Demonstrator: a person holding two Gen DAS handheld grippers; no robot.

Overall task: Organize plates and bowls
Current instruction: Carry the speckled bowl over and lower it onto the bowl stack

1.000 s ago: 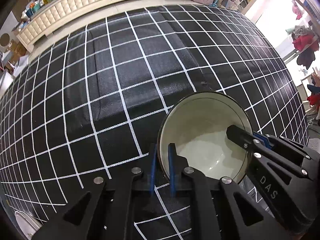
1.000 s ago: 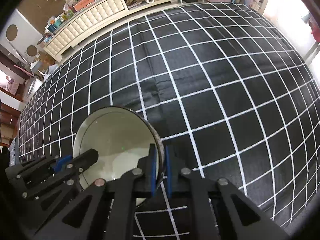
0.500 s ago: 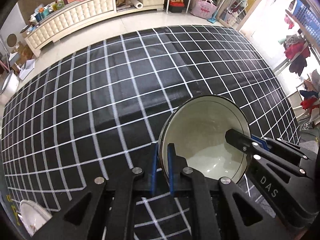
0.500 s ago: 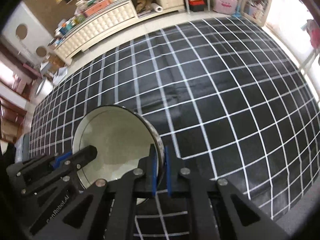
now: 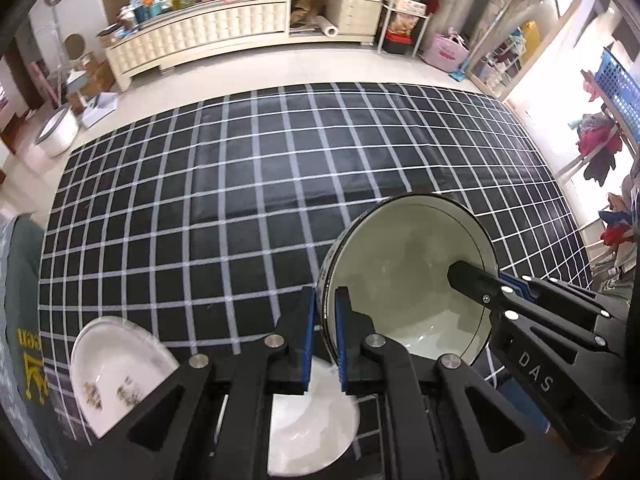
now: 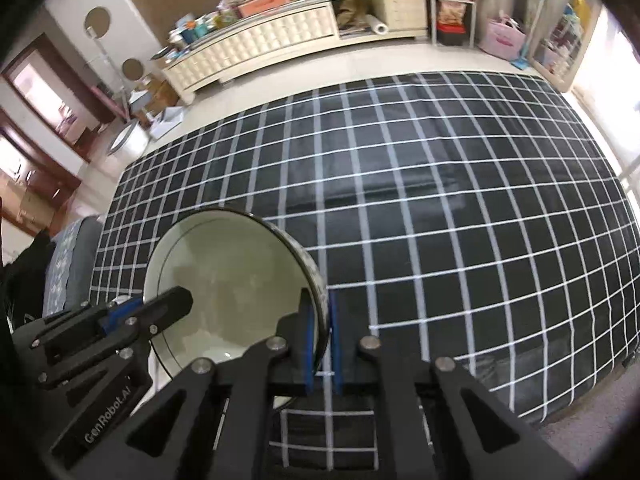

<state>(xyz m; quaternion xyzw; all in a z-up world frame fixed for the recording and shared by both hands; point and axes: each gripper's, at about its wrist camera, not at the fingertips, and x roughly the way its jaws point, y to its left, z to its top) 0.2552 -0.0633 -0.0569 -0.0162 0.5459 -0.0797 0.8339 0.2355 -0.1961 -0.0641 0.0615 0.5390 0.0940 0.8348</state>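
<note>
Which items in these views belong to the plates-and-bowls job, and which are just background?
Job: dark-rimmed cream bowl clamped by left gripper and right gripper; speckled white plate; plain white dish.

Background: checked black cloth; cream cabinet; pink bag.

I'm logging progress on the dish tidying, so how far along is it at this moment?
Nothing looks sorted or stacked yet. In hand: the dark-rimmed bowl, lifted over the checked cloth, with the left gripper and right gripper each clamped on opposite sides of its rim. Left to do: set it down, perhaps with the white bowl beneath, and deal with the patterned plate lying apart.
</note>
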